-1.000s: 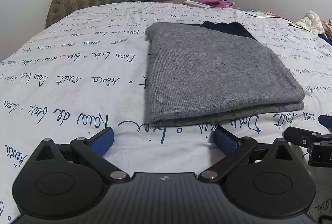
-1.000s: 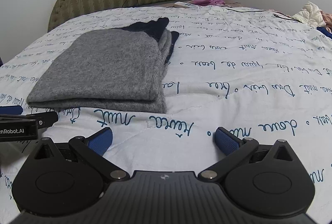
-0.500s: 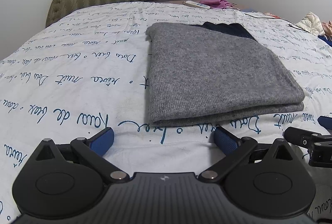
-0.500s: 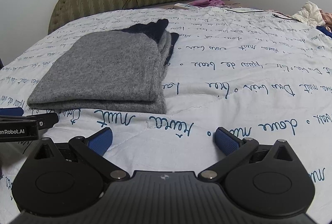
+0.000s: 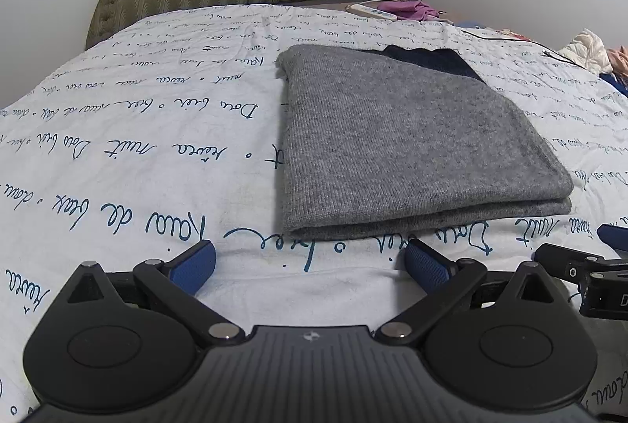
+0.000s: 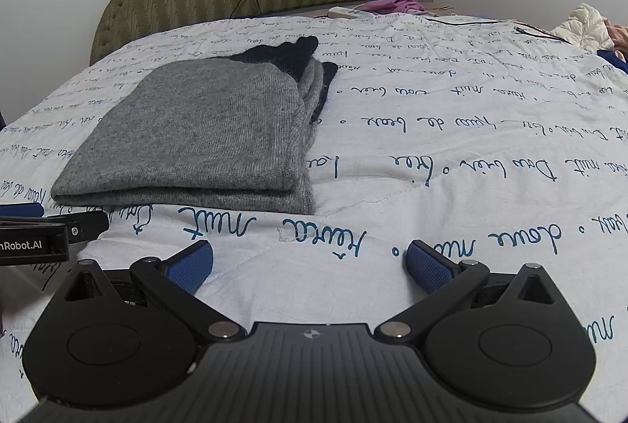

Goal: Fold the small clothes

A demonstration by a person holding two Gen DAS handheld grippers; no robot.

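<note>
- Grey ribbed-knit sweater, folded into a rectangle, navy trim at the far end, lies on the script-printed quilt.
- Left gripper: jaws wide apart, empty.
- Right gripper: likewise spread, empty.

Grey knit garment, folded flat, dark navy edge at back, on bedspread
</note>
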